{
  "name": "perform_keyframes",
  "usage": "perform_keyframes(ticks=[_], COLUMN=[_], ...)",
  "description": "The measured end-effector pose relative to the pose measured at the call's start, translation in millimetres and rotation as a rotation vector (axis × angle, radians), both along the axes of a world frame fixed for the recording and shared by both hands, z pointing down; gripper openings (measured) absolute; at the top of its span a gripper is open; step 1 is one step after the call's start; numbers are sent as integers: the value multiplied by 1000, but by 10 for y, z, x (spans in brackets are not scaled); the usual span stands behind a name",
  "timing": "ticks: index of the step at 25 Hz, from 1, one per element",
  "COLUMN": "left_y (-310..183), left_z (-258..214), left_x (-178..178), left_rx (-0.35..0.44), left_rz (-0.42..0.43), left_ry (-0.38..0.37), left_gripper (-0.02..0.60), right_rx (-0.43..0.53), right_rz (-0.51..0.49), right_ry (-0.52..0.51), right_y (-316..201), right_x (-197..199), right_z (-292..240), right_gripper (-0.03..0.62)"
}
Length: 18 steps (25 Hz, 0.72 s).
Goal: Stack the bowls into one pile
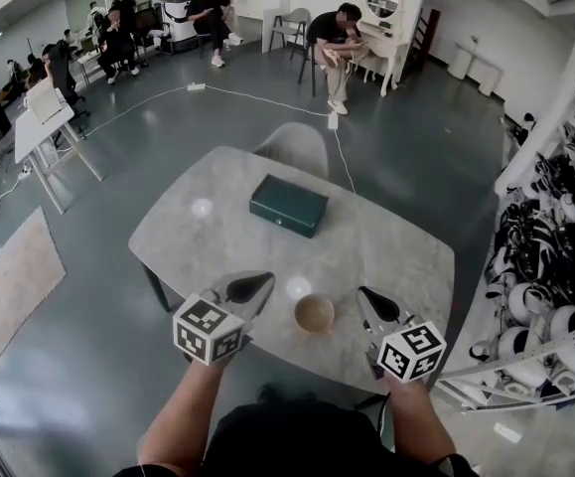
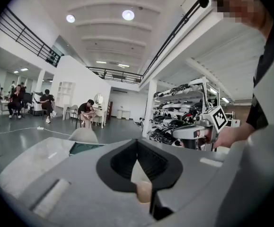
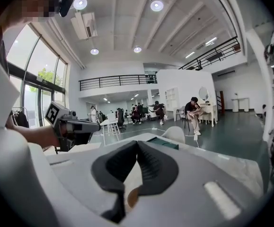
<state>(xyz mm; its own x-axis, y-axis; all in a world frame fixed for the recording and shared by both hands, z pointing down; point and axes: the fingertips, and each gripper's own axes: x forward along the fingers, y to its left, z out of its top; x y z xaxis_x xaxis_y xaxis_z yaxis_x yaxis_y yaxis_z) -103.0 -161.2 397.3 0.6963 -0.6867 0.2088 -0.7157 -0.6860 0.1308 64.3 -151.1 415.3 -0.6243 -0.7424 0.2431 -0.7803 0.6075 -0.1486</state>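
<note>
Both grippers hover over the near edge of the table (image 1: 406,266), jaws pressed together on nothing: the left gripper (image 1: 255,286) at the left, the right gripper (image 1: 370,300) at the right. Between them, close to that near edge, sits one tan bowl pile (image 1: 314,313); how many bowls it holds cannot be told. No other bowl shows anywhere on the table, so the stacking looks finished. Toward the middle lies a dark green box (image 1: 288,205), and a chair (image 1: 294,149) stands past the far edge.
</note>
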Motion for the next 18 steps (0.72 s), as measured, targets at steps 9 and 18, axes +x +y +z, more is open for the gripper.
perform_keyframes(ticks=[9, 18], left_y=[-65, -106], left_z=[10, 176], left_x=[345, 547], left_rx=[22, -24], left_rz=[-17, -27], left_ry=[-25, -46], left_gripper=[9, 11], right_rx=[30, 17], right_rz=[18, 128], right_ry=[-101, -150], right_y=[-124, -22], right_x=[404, 839], right_z=[-269, -64], right_gripper=[4, 3])
